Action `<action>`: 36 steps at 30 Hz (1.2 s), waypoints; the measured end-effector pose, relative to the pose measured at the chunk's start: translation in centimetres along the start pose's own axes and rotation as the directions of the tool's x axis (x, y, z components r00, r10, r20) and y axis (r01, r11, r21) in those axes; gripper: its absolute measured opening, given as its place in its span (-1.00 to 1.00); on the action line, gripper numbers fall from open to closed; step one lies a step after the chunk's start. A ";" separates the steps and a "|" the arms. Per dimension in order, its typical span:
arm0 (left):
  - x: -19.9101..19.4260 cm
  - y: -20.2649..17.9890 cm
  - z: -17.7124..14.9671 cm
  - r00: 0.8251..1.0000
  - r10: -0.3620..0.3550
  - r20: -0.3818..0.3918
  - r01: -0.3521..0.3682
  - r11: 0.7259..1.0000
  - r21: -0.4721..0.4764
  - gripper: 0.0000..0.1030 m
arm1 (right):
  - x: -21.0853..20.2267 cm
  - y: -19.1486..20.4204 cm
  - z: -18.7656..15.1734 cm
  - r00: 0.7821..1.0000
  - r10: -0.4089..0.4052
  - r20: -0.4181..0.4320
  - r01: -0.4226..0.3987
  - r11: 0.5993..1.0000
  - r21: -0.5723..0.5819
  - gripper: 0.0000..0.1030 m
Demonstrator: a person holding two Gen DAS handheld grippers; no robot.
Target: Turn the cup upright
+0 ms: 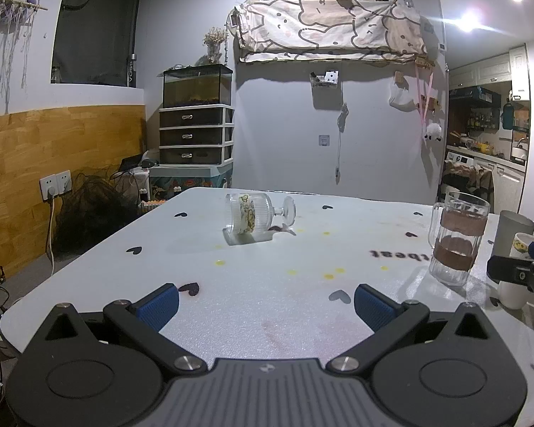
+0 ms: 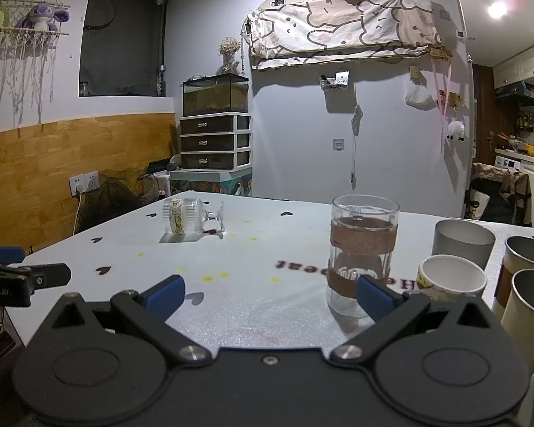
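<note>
A clear ribbed footed glass cup with a yellow sticker lies on its side on the white table, its foot pointing right. It also shows in the right wrist view at the far left of the table. My left gripper is open and empty, low over the near table edge, well short of the cup. My right gripper is open and empty, its right finger in front of a tall glass mug.
The tall glass mug with brown bands stands upright at the right. A grey cup, a white paper cup and two metal tumblers crowd the right edge. The right gripper's tip shows in the left view.
</note>
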State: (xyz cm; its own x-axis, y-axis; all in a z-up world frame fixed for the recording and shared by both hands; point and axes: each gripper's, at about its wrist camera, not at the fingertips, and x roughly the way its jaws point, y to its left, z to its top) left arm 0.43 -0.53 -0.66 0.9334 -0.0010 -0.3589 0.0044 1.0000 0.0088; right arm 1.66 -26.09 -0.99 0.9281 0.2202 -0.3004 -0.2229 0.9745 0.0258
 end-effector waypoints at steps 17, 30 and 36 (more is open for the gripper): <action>0.0 0.1 0.1 1.000 -0.001 -0.002 0.001 1.000 -0.001 1.00 | -0.1 0.0 -0.1 1.000 -0.002 0.001 0.002 1.000 0.000 1.00; 0.1 0.1 -0.2 1.000 -0.003 -0.006 0.003 1.000 0.001 1.00 | -0.1 0.0 -0.1 1.000 -0.001 0.001 0.001 1.000 0.000 1.00; 0.2 0.0 -0.3 1.000 -0.002 -0.007 0.002 1.000 0.000 1.00 | -0.2 0.0 -0.2 1.000 -0.001 0.001 0.001 1.000 0.000 1.00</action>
State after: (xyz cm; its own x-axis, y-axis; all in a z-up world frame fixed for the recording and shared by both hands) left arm 0.47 -0.56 -1.02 0.9308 -0.0029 -0.3656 0.0062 0.9999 0.0080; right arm 1.42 -26.10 -1.08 0.9288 0.2191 -0.2990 -0.2217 0.9748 0.0256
